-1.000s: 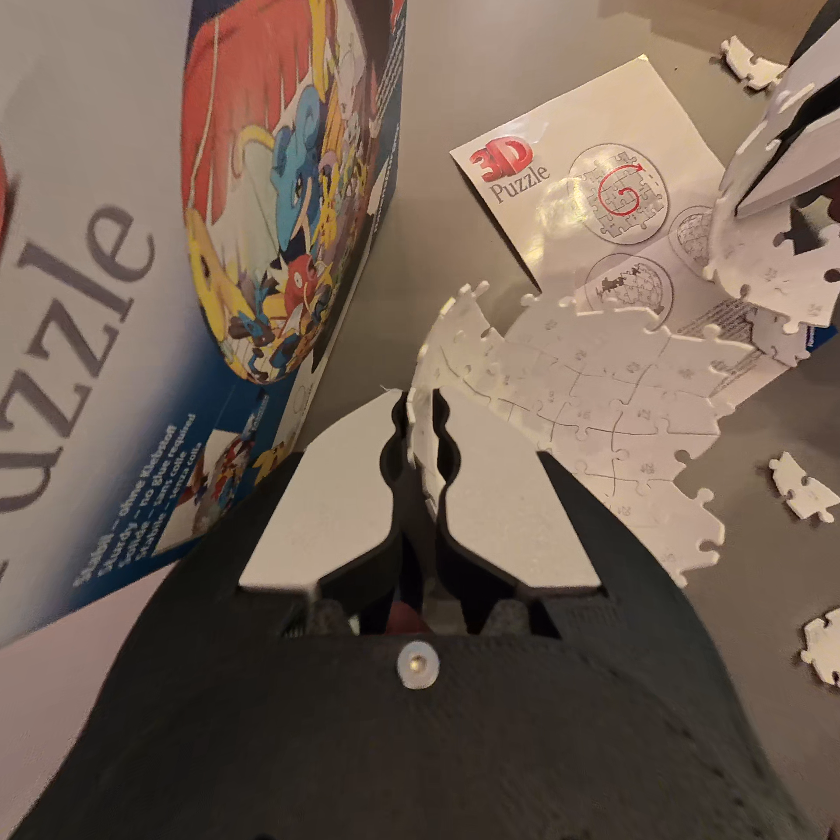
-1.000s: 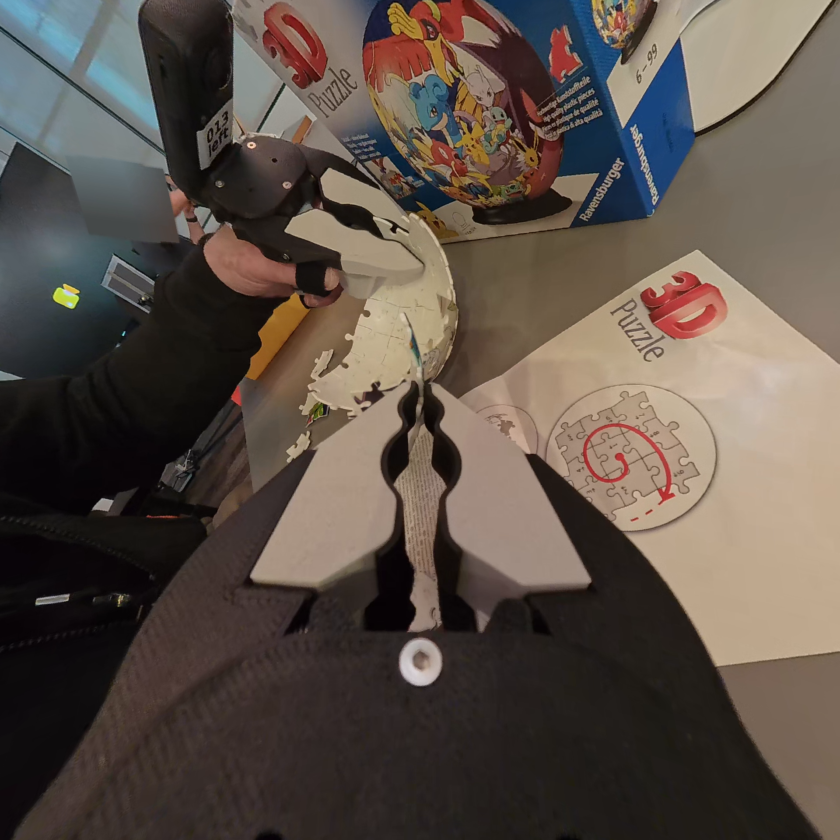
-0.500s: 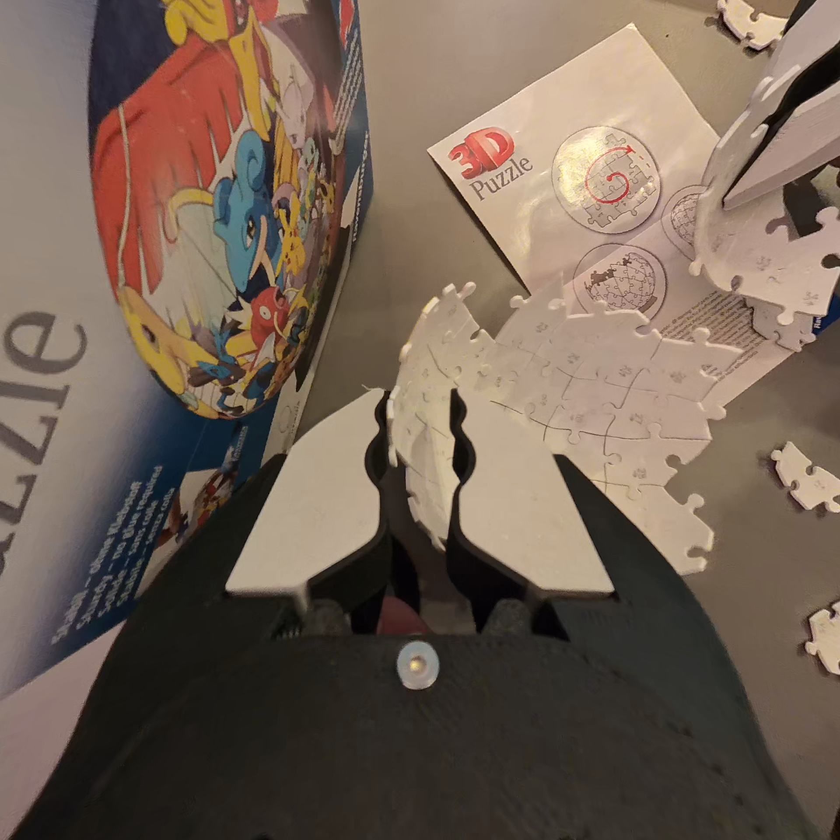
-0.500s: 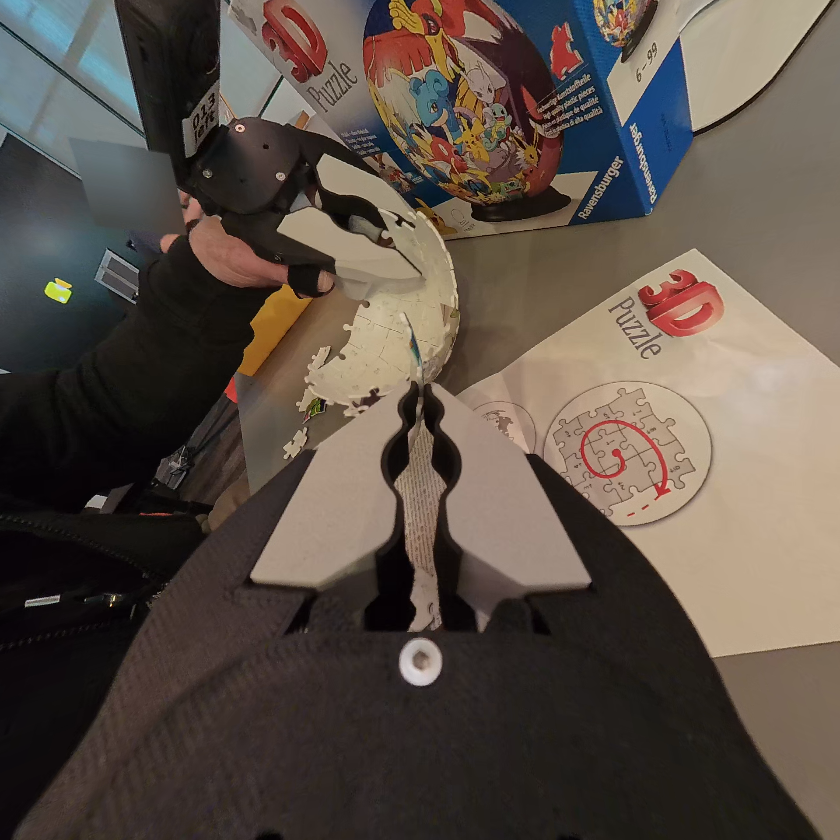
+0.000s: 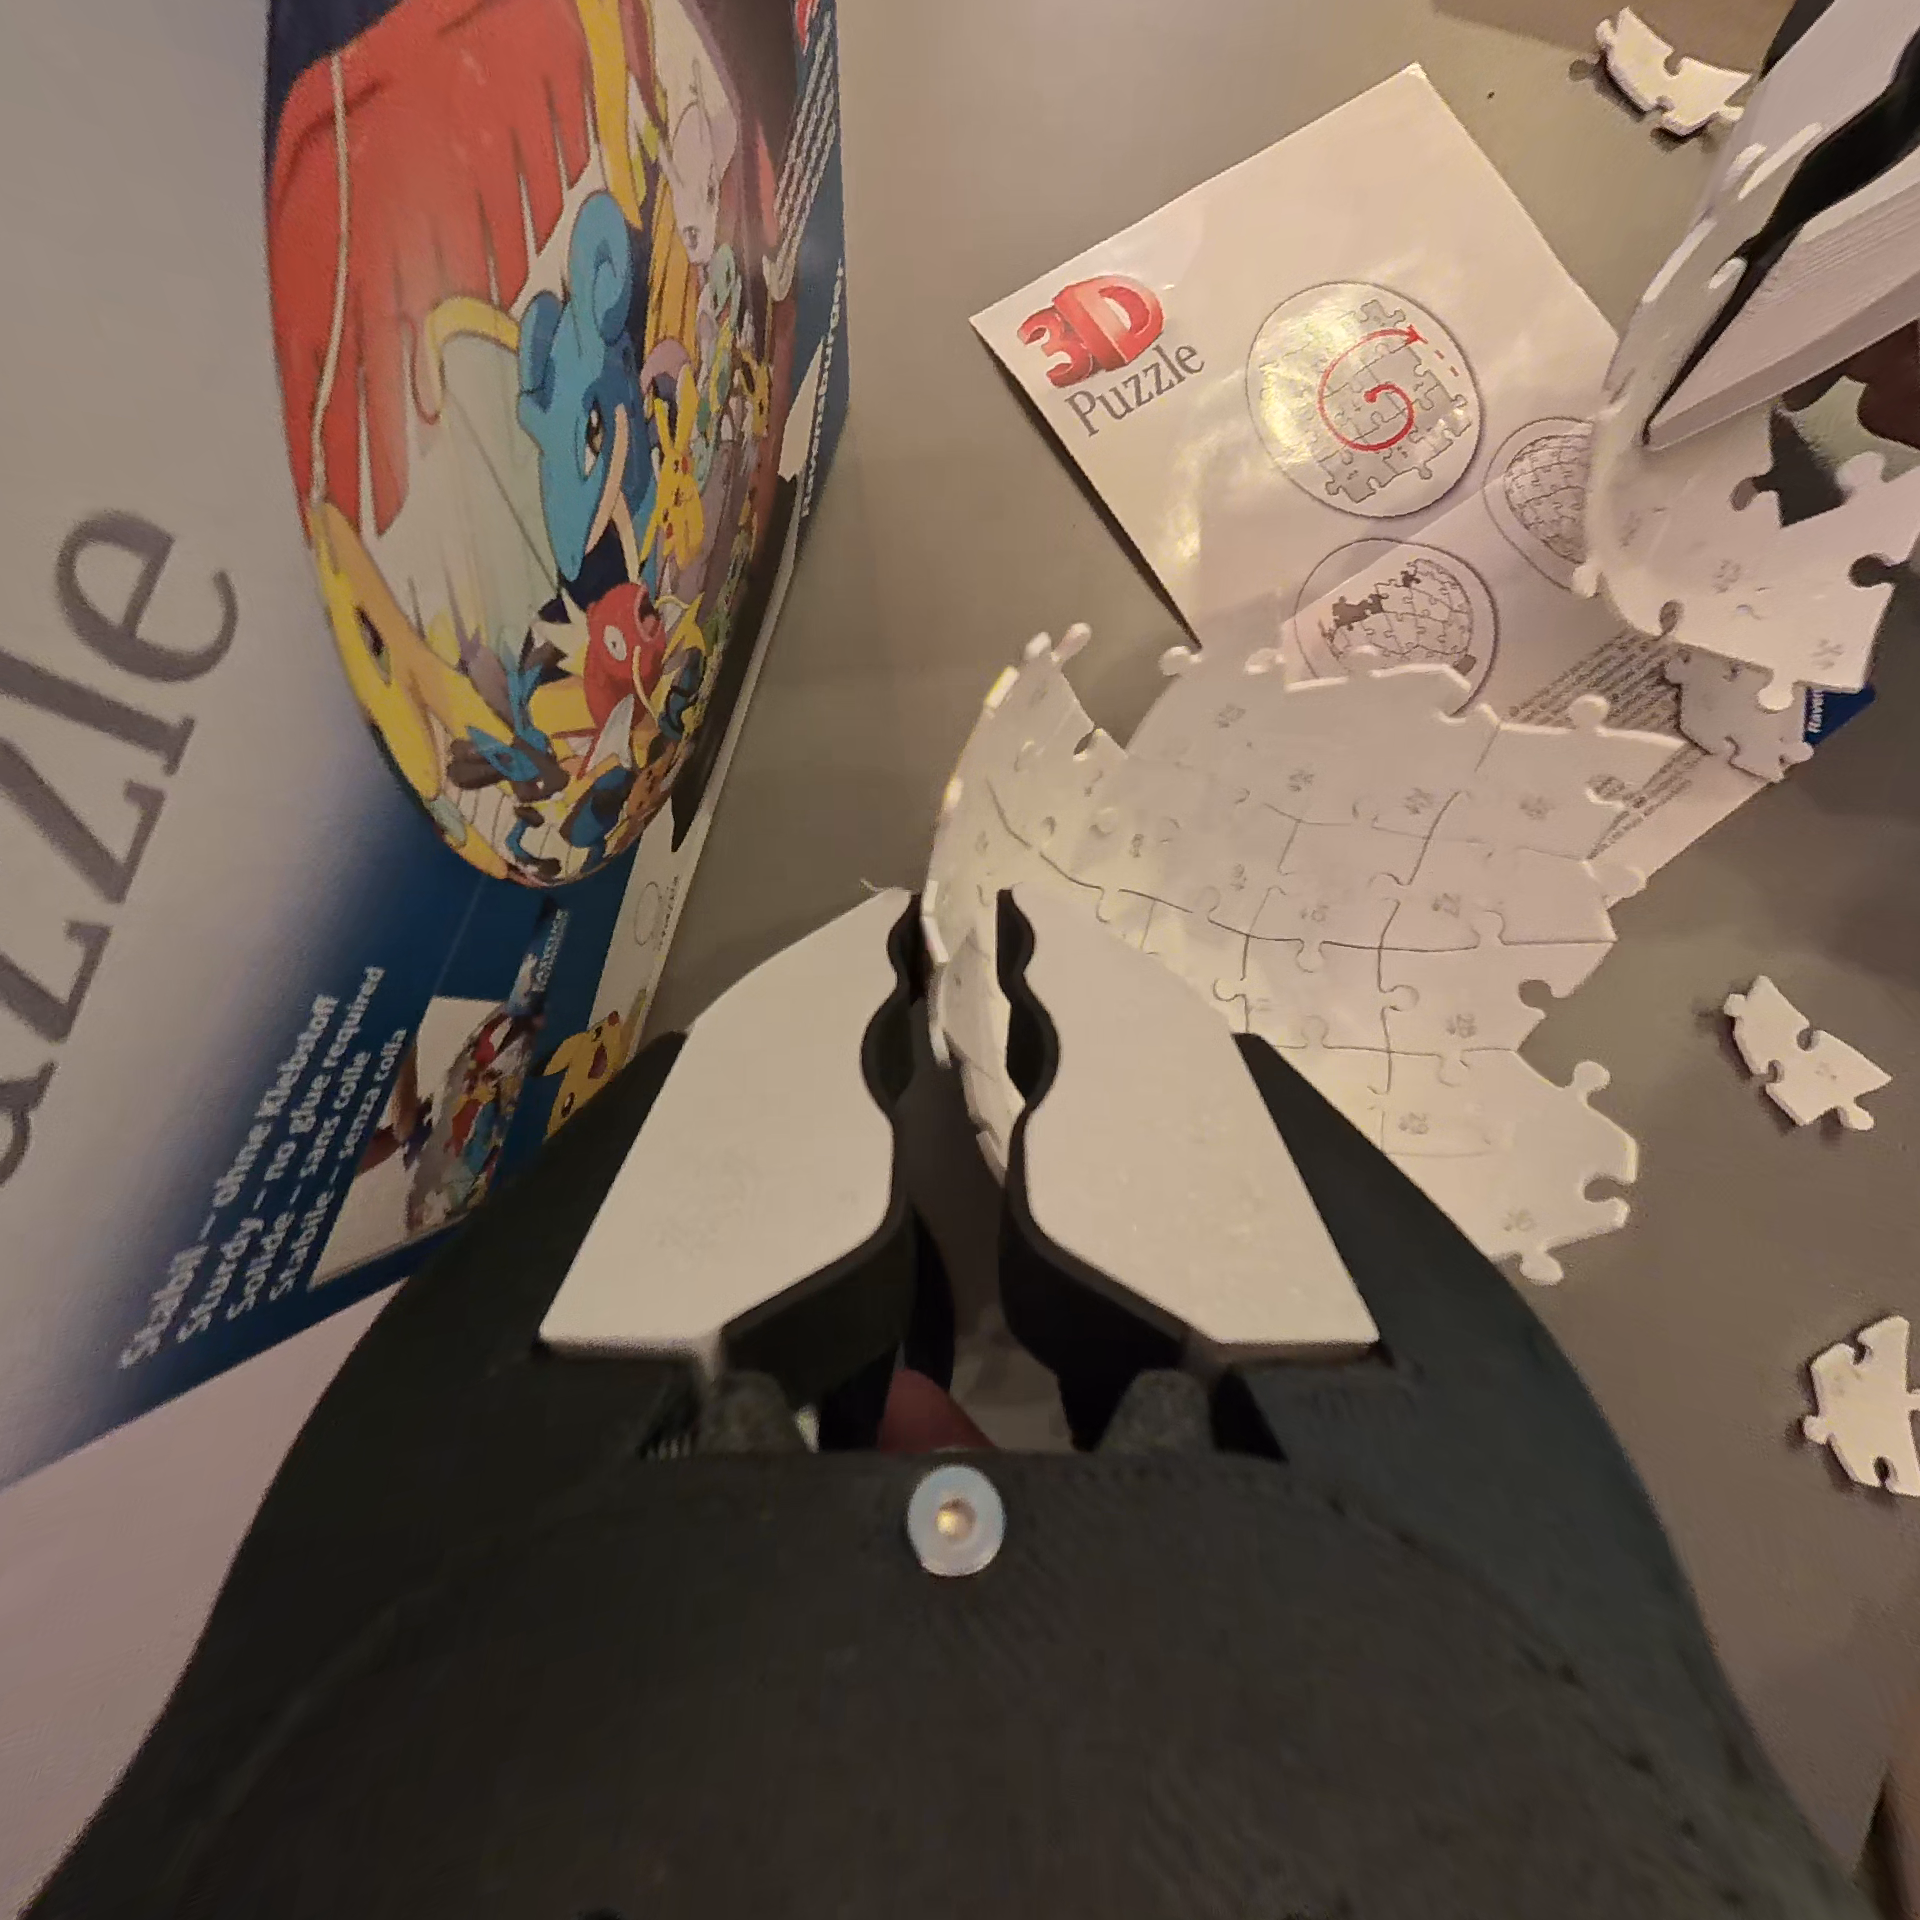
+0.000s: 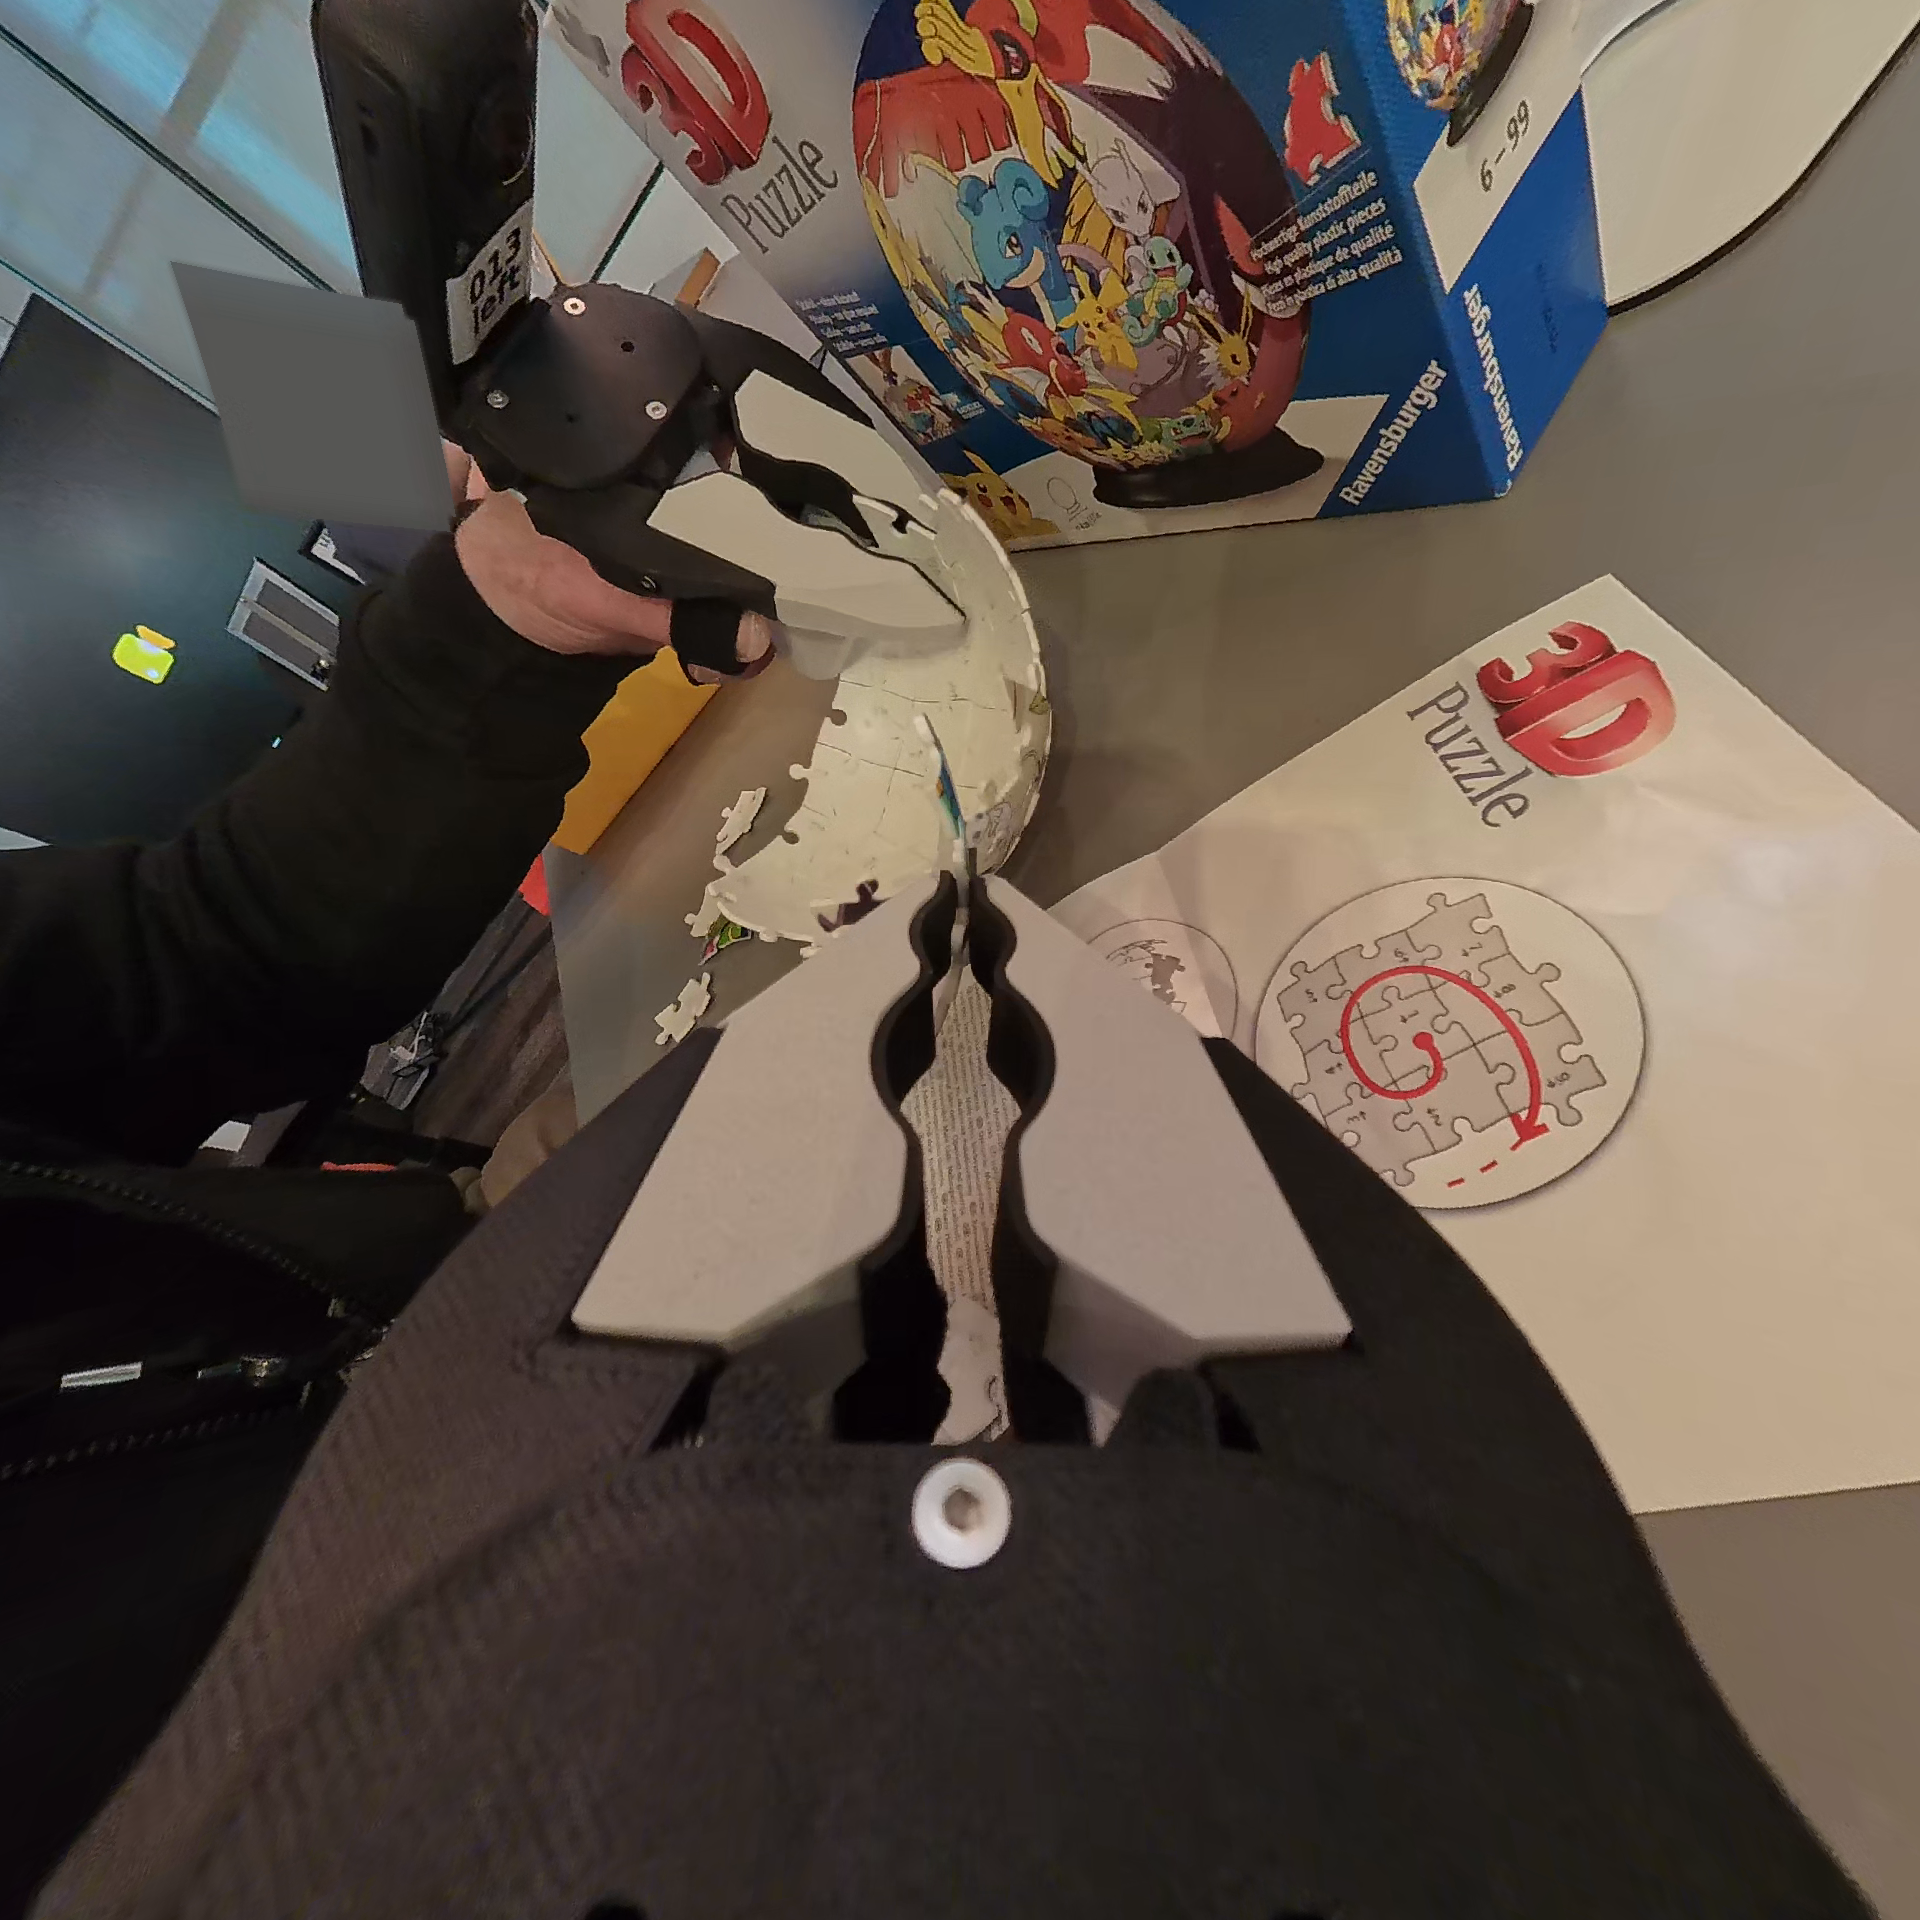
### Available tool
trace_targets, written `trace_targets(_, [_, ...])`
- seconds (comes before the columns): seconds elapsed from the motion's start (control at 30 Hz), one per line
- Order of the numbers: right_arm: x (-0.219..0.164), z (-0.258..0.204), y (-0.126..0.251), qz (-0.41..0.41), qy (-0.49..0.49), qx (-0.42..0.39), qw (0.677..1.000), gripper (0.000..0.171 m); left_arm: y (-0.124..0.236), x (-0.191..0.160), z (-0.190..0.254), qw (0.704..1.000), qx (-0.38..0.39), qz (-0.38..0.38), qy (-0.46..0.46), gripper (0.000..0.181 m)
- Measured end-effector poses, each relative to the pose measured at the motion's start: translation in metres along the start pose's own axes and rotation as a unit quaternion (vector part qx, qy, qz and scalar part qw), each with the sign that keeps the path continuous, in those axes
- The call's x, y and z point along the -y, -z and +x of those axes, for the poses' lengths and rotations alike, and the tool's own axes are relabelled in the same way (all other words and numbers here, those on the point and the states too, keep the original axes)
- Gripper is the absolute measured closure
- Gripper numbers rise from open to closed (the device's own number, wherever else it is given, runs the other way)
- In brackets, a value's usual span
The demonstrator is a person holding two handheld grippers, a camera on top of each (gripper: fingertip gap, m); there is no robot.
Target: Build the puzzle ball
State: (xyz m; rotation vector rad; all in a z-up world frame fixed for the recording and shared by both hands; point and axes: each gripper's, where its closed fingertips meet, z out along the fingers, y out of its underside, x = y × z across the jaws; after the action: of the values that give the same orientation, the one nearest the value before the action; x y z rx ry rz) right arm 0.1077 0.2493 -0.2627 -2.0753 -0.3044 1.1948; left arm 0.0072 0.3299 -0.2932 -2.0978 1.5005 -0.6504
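My left gripper (image 5: 956, 914) is shut on the rim of the partly built puzzle ball (image 5: 1351, 883), a white curved shell of joined pieces that rests on the grey table. In the right wrist view the same gripper (image 6: 935, 582) holds that shell (image 6: 894, 790) from above. My right gripper (image 6: 961, 883) is shut on a smaller curved section of joined pieces (image 6: 948, 800), seen edge-on just short of the shell. In the left wrist view that section (image 5: 1745, 582) hangs from the right gripper (image 5: 1683, 343), slightly apart from the shell's far edge.
The puzzle box (image 5: 520, 468) stands close on the left, at the back in the right wrist view (image 6: 1143, 260). The instruction sheet (image 5: 1299, 312) (image 6: 1558, 1039) lies under and beside the shell. Loose white pieces (image 5: 1803, 1049) (image 5: 1870, 1403) lie on the table.
My left gripper has swung a little while still holding the shell, so the box shifted in its view. My right gripper and its section have barely moved.
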Motion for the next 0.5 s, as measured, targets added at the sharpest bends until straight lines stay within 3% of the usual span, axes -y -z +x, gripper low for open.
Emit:
trace_targets(0.03, [0.0002,-0.0003,0.0003,0.000,0.000,0.000,1.000,0.171,0.0002,0.0010,0.0009,1.000,-0.004,0.004,-0.002,0.171])
trace_targets(0.5, [-0.0004,0.0043,0.0088,0.002,0.002,-0.011,1.000,0.171,0.0030,0.0091,0.0106,0.999,0.028,-0.011,-0.035,0.175])
